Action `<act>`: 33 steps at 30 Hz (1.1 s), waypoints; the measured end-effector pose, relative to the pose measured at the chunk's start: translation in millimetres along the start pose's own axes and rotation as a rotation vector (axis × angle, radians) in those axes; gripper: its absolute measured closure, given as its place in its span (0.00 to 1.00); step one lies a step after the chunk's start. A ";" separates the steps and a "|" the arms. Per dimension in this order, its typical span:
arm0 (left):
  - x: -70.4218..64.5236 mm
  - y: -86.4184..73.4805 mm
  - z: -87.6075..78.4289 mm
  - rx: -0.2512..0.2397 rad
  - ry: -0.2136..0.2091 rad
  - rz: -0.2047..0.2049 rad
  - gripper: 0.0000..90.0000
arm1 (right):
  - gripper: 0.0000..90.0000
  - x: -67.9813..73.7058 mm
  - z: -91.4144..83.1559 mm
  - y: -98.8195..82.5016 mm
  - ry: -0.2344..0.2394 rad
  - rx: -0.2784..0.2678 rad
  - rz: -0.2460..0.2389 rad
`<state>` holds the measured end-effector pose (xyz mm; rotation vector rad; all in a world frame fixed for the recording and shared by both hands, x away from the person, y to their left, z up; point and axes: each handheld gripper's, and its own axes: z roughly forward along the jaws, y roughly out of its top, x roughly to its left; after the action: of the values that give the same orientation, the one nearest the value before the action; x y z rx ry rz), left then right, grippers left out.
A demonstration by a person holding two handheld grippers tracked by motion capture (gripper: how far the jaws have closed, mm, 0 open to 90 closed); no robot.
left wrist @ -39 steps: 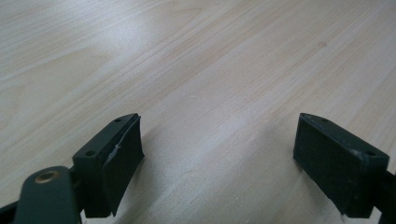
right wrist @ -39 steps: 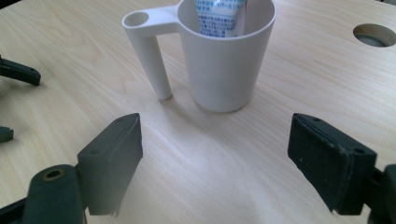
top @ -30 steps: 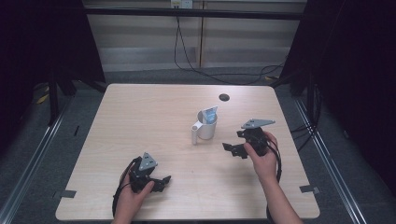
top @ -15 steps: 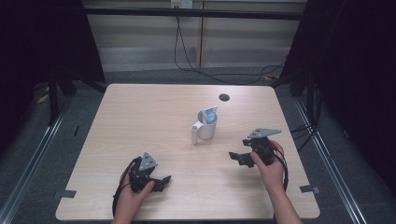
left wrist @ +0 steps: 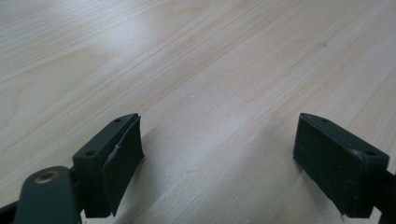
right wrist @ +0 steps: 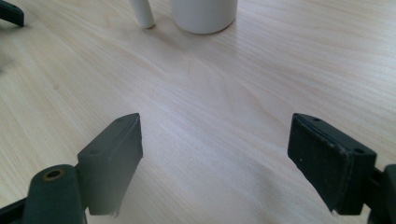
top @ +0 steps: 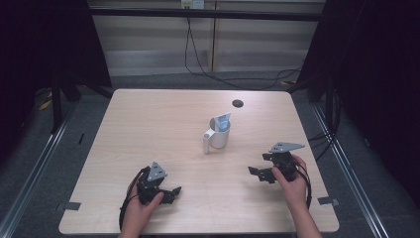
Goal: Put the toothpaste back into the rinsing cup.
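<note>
Seemingly between steps, both the left gripper (top: 171, 191) and right gripper (top: 257, 173) rest spread and empty, so reaching the cup (top: 219, 134) comes next.

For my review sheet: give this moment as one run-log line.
left gripper: open, empty, low over table | right gripper: open, empty, apart from mug | white mug: upright mid-table, blue packet inside
</note>
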<state>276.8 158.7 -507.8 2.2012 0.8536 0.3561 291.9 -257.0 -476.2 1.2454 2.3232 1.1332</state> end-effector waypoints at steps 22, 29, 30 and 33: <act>-0.1 0.0 0.1 0.000 -0.002 -0.001 0.17 | 0.20 -3.4 -8.6 -24.7 -0.039 0.058 -0.036; -0.2 0.0 0.1 -0.001 -0.002 -0.003 0.17 | 0.20 -7.5 -12.9 -35.2 -0.048 0.070 -0.026; -0.2 0.0 0.1 -0.001 -0.002 -0.003 0.17 | 0.20 -7.5 -12.9 -35.2 -0.048 0.070 -0.026; -0.1 0.0 0.0 0.000 -0.002 -0.001 0.17 | 0.20 -9.1 -15.7 -39.4 -0.054 0.070 -0.027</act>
<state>276.7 158.6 -507.8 2.2010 0.8539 0.3528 265.6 -285.0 -496.3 1.2495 2.3505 1.0048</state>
